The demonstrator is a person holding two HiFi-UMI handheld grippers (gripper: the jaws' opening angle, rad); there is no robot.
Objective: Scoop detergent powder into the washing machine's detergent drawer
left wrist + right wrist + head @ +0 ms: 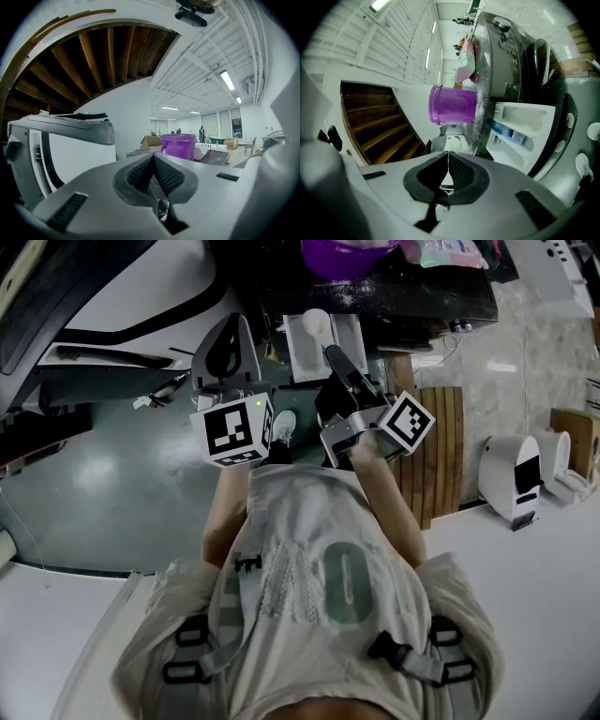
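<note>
Your left tongs [153, 161] are clenched on nothing, while your right tongs [448, 158] are clamped on the white scoop [316, 322], held over the open detergent drawer [302, 357] at twelve o'clock, with the purple bucket [347, 251] beyond it.

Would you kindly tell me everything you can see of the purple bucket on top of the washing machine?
The purple bucket is a round, slightly translucent plastic tub with a thicker band round its open rim. It stands upright on the washing machine's dark top, which is dusted with white powder near its base. From above, something pale shows inside. A pink and teal bag lies beside it; whether they touch is unclear.
</note>
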